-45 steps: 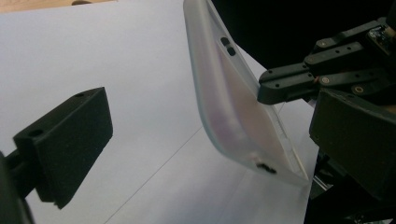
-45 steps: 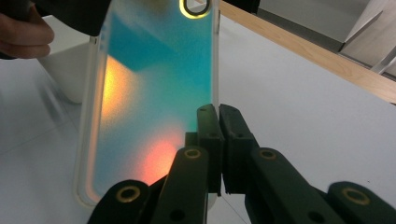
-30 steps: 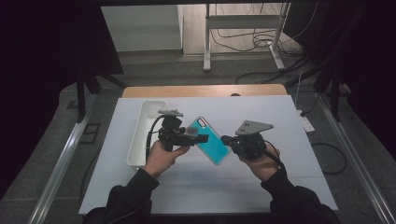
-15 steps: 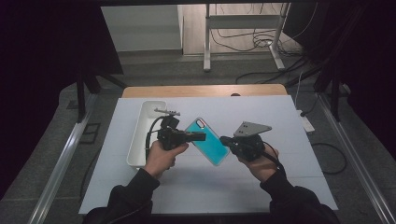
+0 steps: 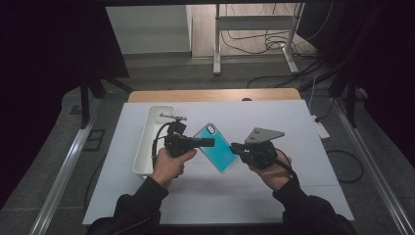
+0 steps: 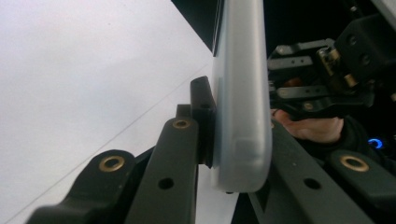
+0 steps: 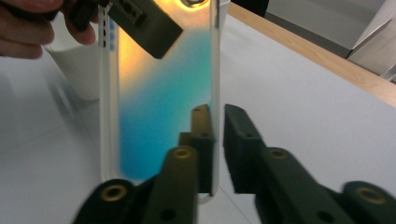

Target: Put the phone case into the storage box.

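Observation:
A teal phone case (image 5: 218,147) hangs above the white table (image 5: 293,196) between my two grippers. My left gripper (image 5: 208,142) has just been closing and is shut on the case's upper left edge; its pads clamp the pale edge (image 6: 240,93) of the case in the left gripper view. My right gripper (image 5: 236,147) is at the case's lower right edge. Its jaws have just been opening: in the right gripper view the case's edge (image 7: 215,93) stands between them (image 7: 219,130), with a gap to the right-hand pad (image 7: 238,135).
A long white tray (image 5: 147,147) lies left of my left hand, with a small metal part (image 5: 172,116) at its far end. The table's wooden far edge (image 5: 215,95) runs behind. Beyond it are a floor with cables and a frame.
Both hands and the case keep their places in the high view. No jaw movement can be made out there.

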A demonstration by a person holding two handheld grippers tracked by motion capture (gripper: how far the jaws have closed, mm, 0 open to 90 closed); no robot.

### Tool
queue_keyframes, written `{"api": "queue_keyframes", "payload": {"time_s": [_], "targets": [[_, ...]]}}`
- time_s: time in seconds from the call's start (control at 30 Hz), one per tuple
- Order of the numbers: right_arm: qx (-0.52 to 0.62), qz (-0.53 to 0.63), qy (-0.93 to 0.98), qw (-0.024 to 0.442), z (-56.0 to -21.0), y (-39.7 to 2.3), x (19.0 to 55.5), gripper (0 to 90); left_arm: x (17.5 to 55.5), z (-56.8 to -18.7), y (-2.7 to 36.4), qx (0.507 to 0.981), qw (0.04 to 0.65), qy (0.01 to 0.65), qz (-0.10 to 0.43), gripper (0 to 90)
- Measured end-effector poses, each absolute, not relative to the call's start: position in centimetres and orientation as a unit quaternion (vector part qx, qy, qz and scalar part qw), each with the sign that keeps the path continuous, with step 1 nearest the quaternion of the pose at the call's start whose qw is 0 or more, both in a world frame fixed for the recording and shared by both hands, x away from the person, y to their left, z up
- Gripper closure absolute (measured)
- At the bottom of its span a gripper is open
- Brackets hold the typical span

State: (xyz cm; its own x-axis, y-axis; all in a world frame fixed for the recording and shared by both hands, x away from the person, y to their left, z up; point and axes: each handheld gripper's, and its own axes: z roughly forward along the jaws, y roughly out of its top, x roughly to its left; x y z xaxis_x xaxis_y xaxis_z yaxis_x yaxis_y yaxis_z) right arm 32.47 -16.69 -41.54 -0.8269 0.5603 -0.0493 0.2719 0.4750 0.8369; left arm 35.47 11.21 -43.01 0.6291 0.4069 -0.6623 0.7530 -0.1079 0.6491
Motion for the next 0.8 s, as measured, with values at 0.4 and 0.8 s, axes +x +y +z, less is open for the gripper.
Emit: {"api": "queue_keyframes", "payload": {"time_s": [0.4, 0.8], "targets": [[0.278, 0.453, 0.844, 0.072, -41.2, -18.0, 33.8, 33.4, 35.4, -42.8, 11.5, 0.748, 0.53, 0.37, -0.151, 85.4], [0.276, 0.48, 0.831, 0.06, -41.7, -18.4, 34.4, 0.0, 35.3, -42.3, 11.9, 0.757, 0.53, 0.355, -0.142, 85.3]]}}
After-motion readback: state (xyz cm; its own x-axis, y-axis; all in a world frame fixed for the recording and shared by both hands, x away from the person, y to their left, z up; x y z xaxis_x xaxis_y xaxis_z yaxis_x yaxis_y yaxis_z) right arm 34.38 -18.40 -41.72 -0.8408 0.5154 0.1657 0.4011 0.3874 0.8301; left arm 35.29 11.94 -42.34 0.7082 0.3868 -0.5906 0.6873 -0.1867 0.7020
